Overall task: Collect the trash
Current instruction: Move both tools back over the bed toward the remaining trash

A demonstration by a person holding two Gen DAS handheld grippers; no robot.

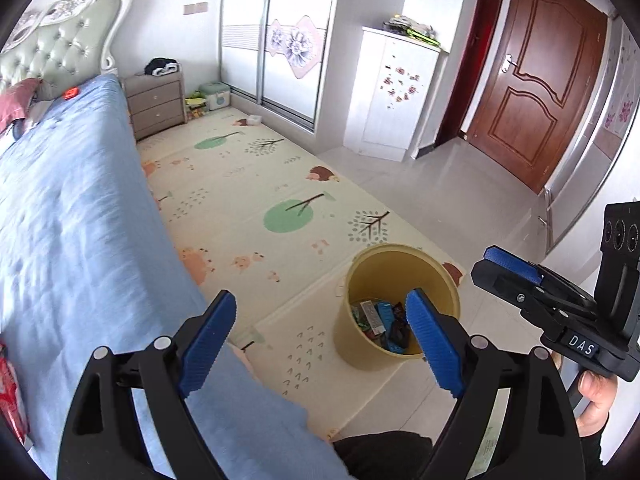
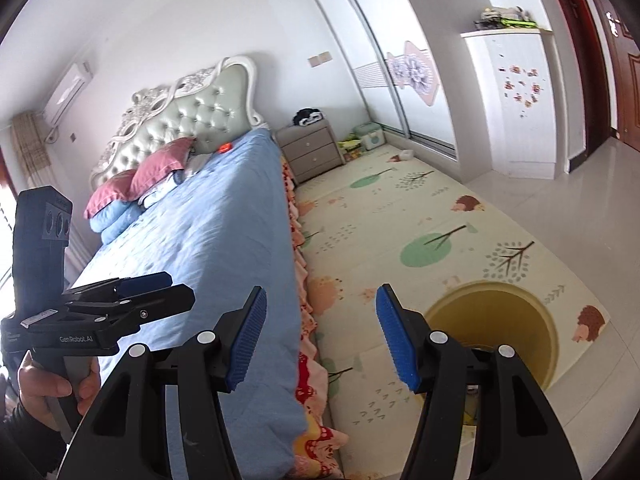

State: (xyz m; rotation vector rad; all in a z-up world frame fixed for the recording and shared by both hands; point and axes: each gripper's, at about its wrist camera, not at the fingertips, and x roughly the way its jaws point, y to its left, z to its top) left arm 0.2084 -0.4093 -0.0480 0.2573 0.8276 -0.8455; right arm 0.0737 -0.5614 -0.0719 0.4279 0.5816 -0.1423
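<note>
A yellow bin (image 1: 400, 280) stands on the play mat beside the bed and holds several wrappers (image 1: 380, 322). It also shows in the right wrist view (image 2: 520, 308), partly behind the right finger. My left gripper (image 1: 320, 338) is open and empty, above the bed's edge and the bin. My right gripper (image 2: 322, 336) is open and empty, over the gap between bed and bin. The right gripper also shows from the side in the left wrist view (image 1: 510, 270). The left gripper shows in the right wrist view (image 2: 160, 292). A small orange item (image 1: 70, 93) lies on the bed near the headboard.
A blue-covered bed (image 1: 60, 220) fills the left, with pink pillows (image 2: 156, 172) at its head. A red packet (image 1: 12, 396) lies at the left wrist view's left edge. A grey nightstand (image 1: 156, 106), toy boxes (image 1: 214, 96), a sliding wardrobe, a white cabinet (image 1: 394, 96) and a brown door (image 1: 536, 80) line the far side.
</note>
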